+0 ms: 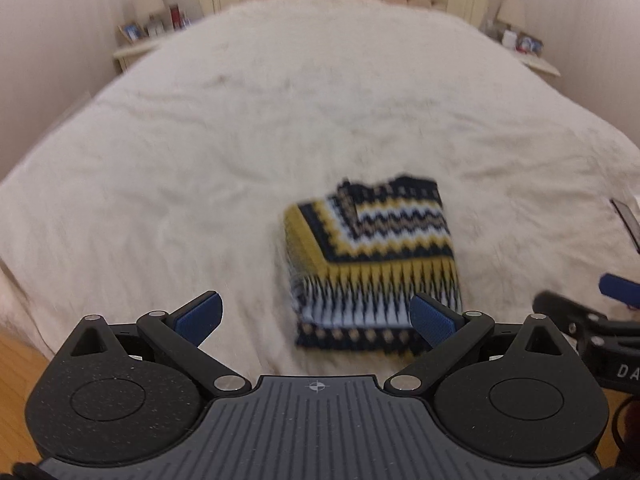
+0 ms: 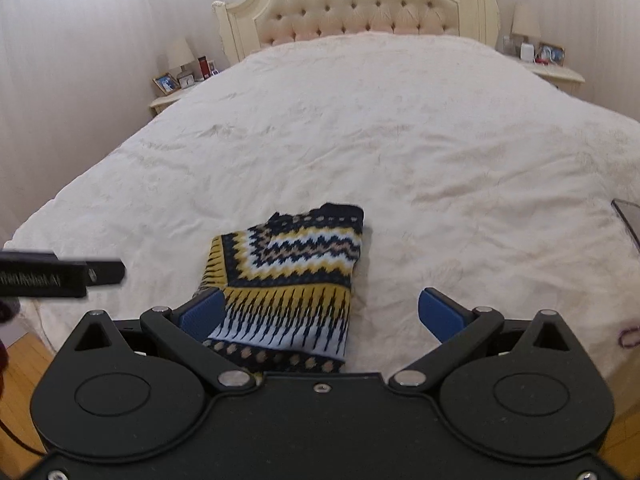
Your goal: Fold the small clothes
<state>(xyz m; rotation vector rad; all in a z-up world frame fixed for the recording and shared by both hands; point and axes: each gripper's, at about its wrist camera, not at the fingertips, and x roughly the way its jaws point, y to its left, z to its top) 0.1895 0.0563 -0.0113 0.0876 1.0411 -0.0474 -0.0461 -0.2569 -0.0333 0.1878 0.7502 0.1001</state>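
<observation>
Two grippers hang over the bed (image 2: 400, 140). Only the right view shows the folded sweater (image 2: 288, 280) sharp. Left gripper (image 1: 318, 318) jaws are wide apart, holding nothing. Right gripper (image 2: 320, 314) jaws too.

A folded knit garment (image 2: 286, 280) lies on the bed (image 2: 400, 140) near its foot edge, with the headboard (image 2: 360, 4) far behind it and a nightstand (image 2: 170, 98) at each side of the head end. The left gripper (image 1: 316, 318) hangs above the foot edge with the garment just ahead and to its right, and the right gripper (image 2: 320, 314) sits beside it with the garment ahead and to its left. A flat dark object (image 2: 628, 220) lies on the bed well to the right of the garment.
</observation>
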